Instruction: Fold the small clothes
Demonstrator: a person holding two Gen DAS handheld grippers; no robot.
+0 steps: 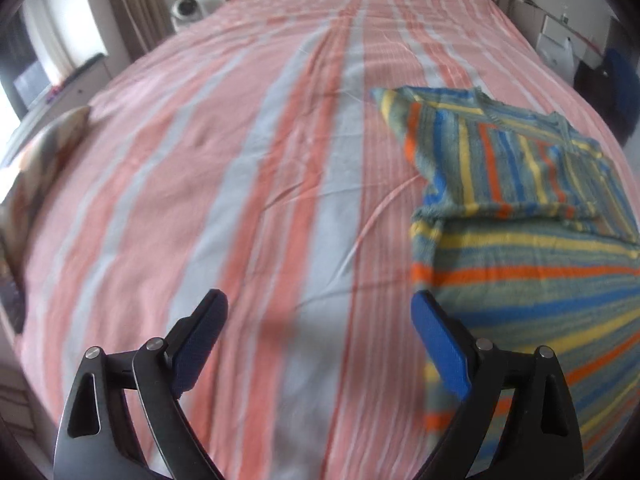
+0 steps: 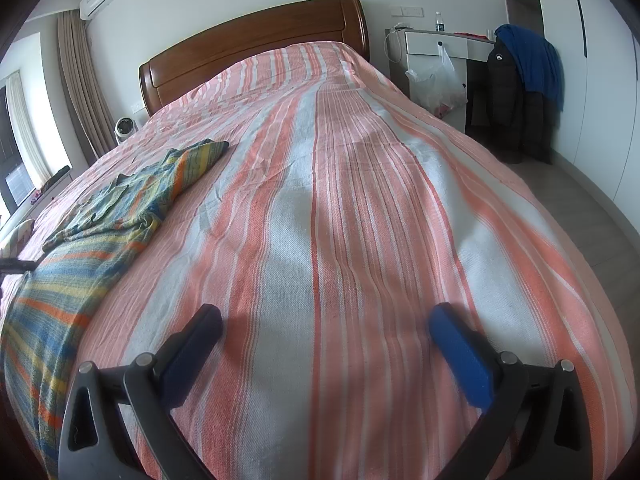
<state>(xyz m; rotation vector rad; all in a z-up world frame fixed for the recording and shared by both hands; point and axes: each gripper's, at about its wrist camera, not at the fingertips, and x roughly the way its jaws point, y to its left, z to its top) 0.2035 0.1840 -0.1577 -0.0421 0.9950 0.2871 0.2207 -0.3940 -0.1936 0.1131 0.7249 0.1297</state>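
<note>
A small striped knit garment (image 1: 528, 240), grey-green with blue, yellow and orange stripes, lies partly folded on the pink and white striped bedspread (image 1: 280, 160). In the left wrist view it lies to the right; one sleeve is folded over the body. My left gripper (image 1: 320, 308) is open and empty over bare bedspread, its right finger close to the garment's left edge. In the right wrist view the garment (image 2: 92, 232) lies at the left. My right gripper (image 2: 326, 320) is open and empty over the bedspread (image 2: 340, 200), to the right of the garment.
A wooden headboard (image 2: 256, 40) stands at the far end. A white nightstand (image 2: 436, 64) with a plastic bag and a chair with dark jackets (image 2: 516, 92) stand right of the bed. A small fan (image 2: 125, 127) and curtains are at the left. A pillow (image 1: 44, 156) lies at the left edge.
</note>
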